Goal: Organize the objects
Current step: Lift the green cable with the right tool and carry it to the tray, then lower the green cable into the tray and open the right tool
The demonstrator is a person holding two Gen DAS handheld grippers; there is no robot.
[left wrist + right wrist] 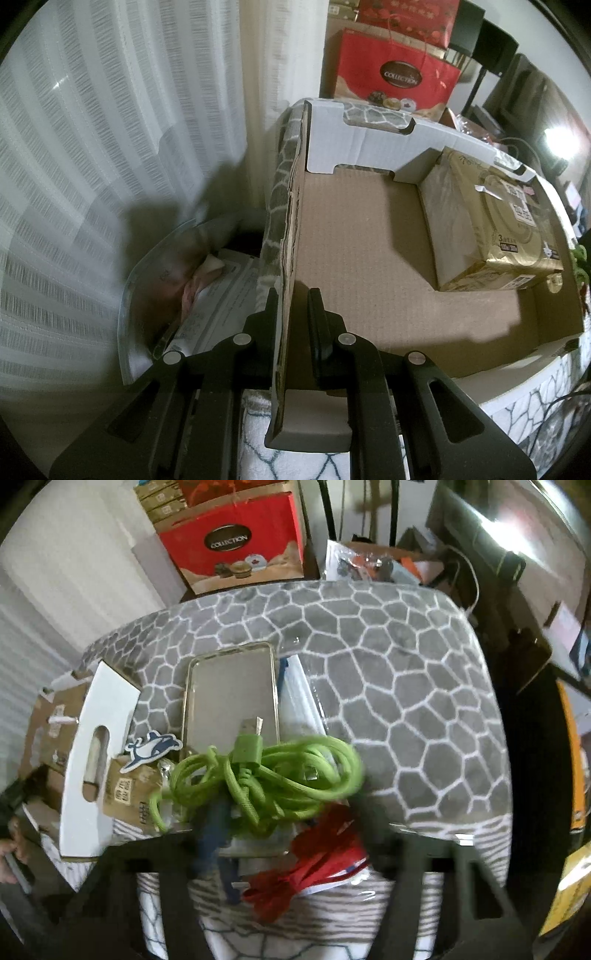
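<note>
My left gripper (293, 314) is shut on the near side wall of an open cardboard box (288, 258), one finger outside and one inside. A gold tissue pack (491, 221) lies inside the box at its far right. In the right wrist view my right gripper (291, 834) is blurred, its jaws apart around a tangled green cable (266, 775). The cable lies on a clear phone case (231, 694). A red cable (317, 856), a blue cable (214, 834) and a dolphin sticker (153, 749) lie close by on the grey patterned cloth (406, 686). The box flap (96, 757) shows at the left.
White curtains (92, 147) hang at the left. A clear bag of papers (192, 295) sits beside the box. A red "Collection" gift bag (240, 542) stands behind the table. Clutter and a dark stand (480, 572) fill the right side.
</note>
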